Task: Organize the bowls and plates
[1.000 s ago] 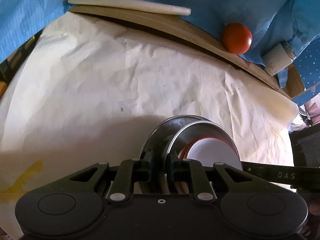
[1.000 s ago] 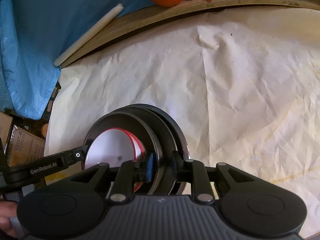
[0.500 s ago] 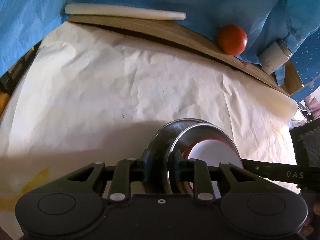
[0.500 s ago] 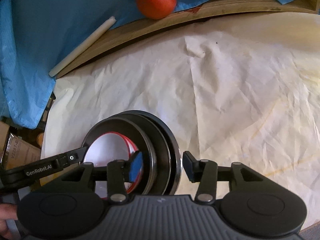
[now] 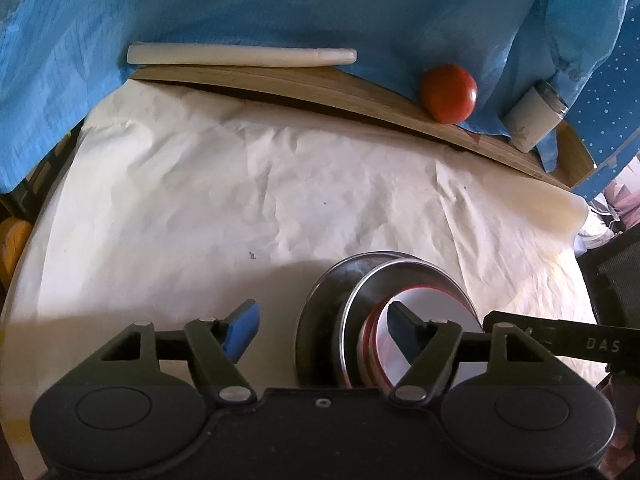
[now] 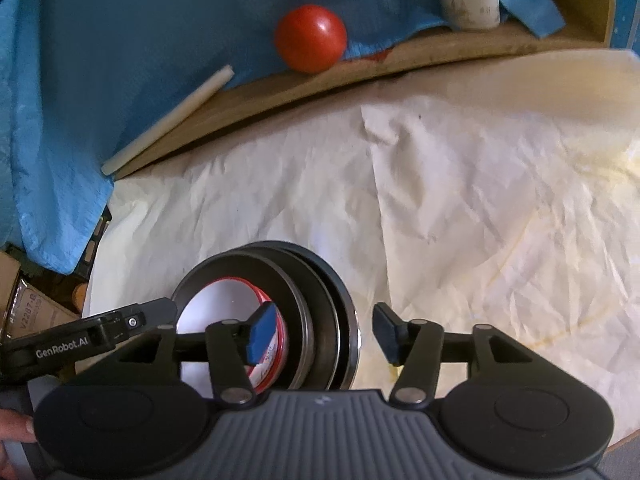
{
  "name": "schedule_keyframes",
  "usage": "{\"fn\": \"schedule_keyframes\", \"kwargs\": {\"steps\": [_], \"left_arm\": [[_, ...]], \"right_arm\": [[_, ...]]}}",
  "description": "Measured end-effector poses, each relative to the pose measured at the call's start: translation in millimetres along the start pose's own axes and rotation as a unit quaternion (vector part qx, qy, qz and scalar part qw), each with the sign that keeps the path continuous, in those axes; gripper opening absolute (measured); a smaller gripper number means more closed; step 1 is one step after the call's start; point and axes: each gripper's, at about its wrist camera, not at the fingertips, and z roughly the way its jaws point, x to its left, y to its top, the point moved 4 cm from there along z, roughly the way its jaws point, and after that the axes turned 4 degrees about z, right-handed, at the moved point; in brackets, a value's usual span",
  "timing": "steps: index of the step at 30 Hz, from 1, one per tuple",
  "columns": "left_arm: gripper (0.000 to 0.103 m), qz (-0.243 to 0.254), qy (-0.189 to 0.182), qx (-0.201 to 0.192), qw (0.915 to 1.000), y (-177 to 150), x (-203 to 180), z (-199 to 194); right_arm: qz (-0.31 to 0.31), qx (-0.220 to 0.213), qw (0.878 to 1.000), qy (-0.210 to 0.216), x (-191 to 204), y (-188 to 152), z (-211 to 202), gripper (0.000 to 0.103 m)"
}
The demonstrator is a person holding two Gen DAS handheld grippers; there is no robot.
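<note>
A nested stack of steel bowls (image 5: 352, 308) with a white red-rimmed bowl (image 5: 428, 312) inside rests on the paper-covered table (image 5: 240, 200). My left gripper (image 5: 320, 328) is open, its fingers standing either side of the stack's left rim without touching. In the right wrist view the same steel stack (image 6: 316, 300) holds the white bowl (image 6: 224, 304). My right gripper (image 6: 324, 332) is open too, straddling the stack's right rim.
A red tomato (image 5: 449, 93), a white stick (image 5: 240, 55) and a white cylinder (image 5: 534, 120) lie on the wooden board (image 5: 320, 88) and blue cloth (image 5: 280, 8) at the back. Cardboard boxes (image 6: 28, 312) sit beyond the table's left edge.
Both grippers were shut on the stack's rims a second ago. The right one opened first, then the left. The stack now rests on the table, released.
</note>
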Motion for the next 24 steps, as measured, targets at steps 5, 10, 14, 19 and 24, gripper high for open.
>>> {"fn": "schedule_keyframes", "kwargs": {"steps": [5,10,14,19,24], "left_arm": [[0.084,0.008,-0.003,-0.014,0.9999,1,-6,-7],[0.09,0.003,0.006,-0.039,0.9992,-1,-9,-17],[0.1,-0.005,0.012,-0.069,0.9975,-6,-12,-28],[0.102,-0.011,0.018,-0.104,0.9944,-17,-20,-45],[0.102,-0.009,0.023,-0.149,0.9885,-33,-32,-64]], "right_arm": [[-0.024,-0.027,0.999,0.012,8,1,-9,0.078],[-0.034,-0.053,0.998,0.024,7,-3,-19,0.084],[-0.045,-0.079,0.995,0.038,5,-7,-30,0.094],[-0.067,-0.114,0.99,0.053,2,-16,-52,0.099],[-0.084,-0.15,0.983,0.064,-4,-28,-74,0.103]]}}
